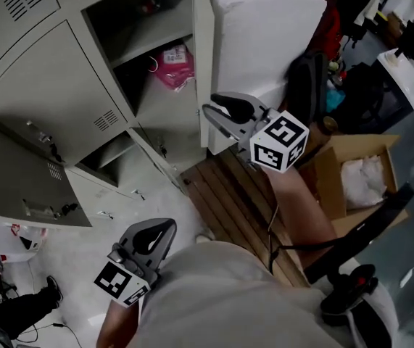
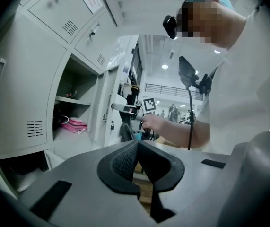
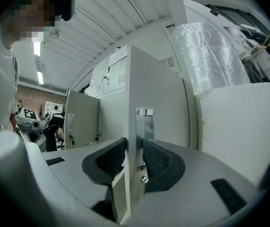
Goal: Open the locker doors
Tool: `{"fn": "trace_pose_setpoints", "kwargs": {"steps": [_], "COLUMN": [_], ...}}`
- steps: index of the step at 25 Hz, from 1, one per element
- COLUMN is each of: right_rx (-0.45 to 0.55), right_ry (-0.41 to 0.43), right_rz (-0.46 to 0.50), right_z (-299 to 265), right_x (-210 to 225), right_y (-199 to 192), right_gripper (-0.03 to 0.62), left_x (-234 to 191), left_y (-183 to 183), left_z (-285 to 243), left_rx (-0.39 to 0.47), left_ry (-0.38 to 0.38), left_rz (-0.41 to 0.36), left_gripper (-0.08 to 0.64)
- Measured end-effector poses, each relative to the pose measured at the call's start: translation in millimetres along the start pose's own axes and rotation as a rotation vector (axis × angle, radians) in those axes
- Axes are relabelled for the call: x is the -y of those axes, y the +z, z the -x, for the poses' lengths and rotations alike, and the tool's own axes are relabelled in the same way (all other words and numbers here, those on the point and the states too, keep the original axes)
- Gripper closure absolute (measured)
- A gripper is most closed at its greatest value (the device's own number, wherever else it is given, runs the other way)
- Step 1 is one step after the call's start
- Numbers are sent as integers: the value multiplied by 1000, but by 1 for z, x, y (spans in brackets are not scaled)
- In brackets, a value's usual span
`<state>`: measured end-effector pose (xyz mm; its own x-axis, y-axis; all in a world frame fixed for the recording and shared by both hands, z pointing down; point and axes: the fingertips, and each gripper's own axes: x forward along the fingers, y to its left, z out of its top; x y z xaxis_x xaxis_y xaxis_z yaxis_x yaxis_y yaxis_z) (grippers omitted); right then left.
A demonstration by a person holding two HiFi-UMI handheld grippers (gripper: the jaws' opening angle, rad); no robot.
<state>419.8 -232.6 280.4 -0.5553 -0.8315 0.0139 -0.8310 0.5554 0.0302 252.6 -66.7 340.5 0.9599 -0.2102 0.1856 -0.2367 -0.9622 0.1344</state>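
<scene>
Head view first. The locker door (image 1: 204, 56) is the thing to watch. It's swung right out from its compartment and shows almost edge-on, so its long free edge runs as a tall strip up the picture. The right gripper (image 1: 212, 114) is at the lower part of that edge, coming in from the door's right. The pink bag (image 1: 176, 65) sits on a shelf just left of the door. The left gripper (image 1: 164, 229) hangs well below and to the left of the door, nowhere near it. Another door (image 1: 25, 172) stands open far to the left.

In the left gripper view, the left gripper (image 2: 135, 145) has its tips pressed together with nothing in them. The door (image 2: 99, 103) is up ahead and well off, with the pink bag (image 2: 74, 125) in the open bay to its left.

The right gripper view settles it. The right gripper (image 3: 135, 155) is clamped across the door's (image 3: 156, 93) thickness, one pad on each face. The free edge and its shiny latch plate (image 3: 144, 126) stand upright between the jaws. The door face runs off to the right of the jaws and has a vent slot up high.

So the edge is vertical and the jaws bite across it. My guess is the coming move is a sideways swing around the hinge, not a pull up or down. The right hand is obviously the one to do it.

The door itself is plain light grey sheet metal, thin, with a flanged edge.
</scene>
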Motion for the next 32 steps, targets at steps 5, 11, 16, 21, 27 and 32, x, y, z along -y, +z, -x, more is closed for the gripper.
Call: {"fn": "trace_pose_setpoints", "kwargs": {"steps": [5, 11, 16, 21, 27, 32], "right_rx": [-7, -10, -2, -1, 2, 32], "right_ry": [-39, -100, -146, -185, -231, -256], "right_rz": [-6, -9, -29, -36, -41, -80], "right_z": [25, 54, 71, 84, 97, 105], "right_x": [14, 36, 56, 73, 93, 110], "right_y": [-1, -3, -3, -4, -4, -5], "right_gripper": [503, 526, 532, 534, 534, 534], "left_x": [6, 12, 17, 17, 15, 11], "left_y": [0, 1, 0, 1, 1, 0], "left_z": [-17, -33, -40, -43, -45, -45], "left_rx": [-10, -11, -20, -16, -24, -24], "left_ry": [-35, -73, -91, -90, -82, -68], "left_rz": [3, -12, -5, -6, -16, -11], "left_gripper": [549, 549, 549, 549, 549, 549]}}
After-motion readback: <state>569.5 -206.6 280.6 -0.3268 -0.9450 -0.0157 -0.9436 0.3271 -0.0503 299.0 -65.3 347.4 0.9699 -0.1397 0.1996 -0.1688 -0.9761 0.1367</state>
